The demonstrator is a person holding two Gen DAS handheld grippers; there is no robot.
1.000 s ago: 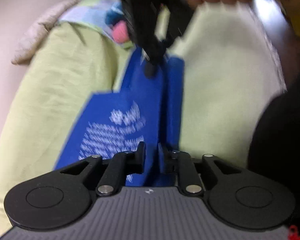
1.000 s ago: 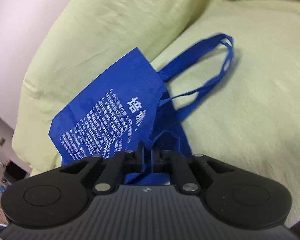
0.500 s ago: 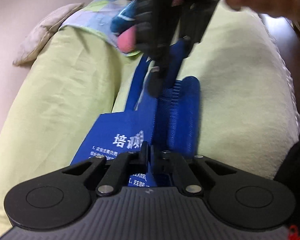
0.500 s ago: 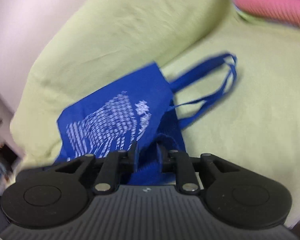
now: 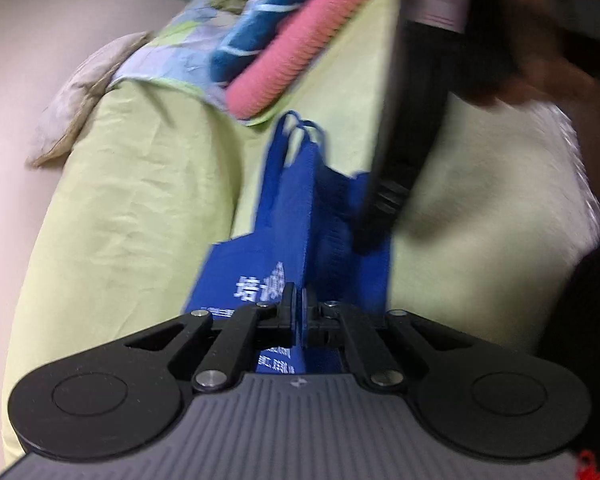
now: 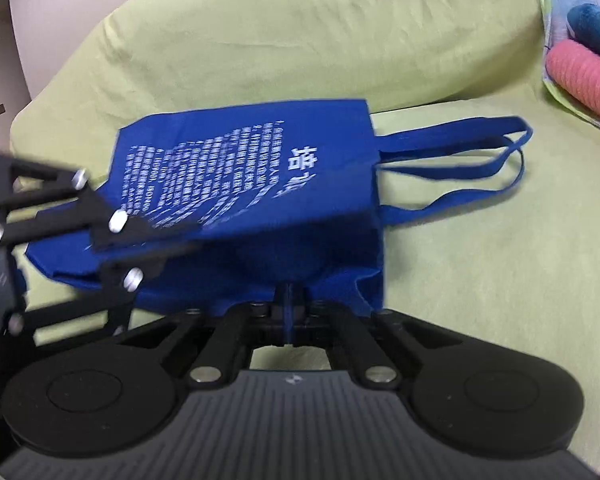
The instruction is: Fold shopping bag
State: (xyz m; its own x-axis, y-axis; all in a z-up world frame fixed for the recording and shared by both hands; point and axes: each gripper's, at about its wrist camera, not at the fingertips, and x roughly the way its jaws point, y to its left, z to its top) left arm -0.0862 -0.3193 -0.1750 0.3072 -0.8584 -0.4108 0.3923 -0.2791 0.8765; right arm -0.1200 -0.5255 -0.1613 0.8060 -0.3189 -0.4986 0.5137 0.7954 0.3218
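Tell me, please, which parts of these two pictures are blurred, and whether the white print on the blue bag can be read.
Left wrist view: the right claw and the person's hand behind it are smeared by motion; the blue bag is soft, its print unreadable. Right wrist view: sharper; the large white characters show, but the small lines stay illegible, and the left claw is slightly blurred. Both views curve at the edges.

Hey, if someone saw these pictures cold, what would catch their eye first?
The bright blue shopping bag with white print, lying on the pale green bedsheet, handles trailing right. Both grippers are shut on it: the right gripper at its near edge, the left gripper on another edge. A pink roll lies beyond.
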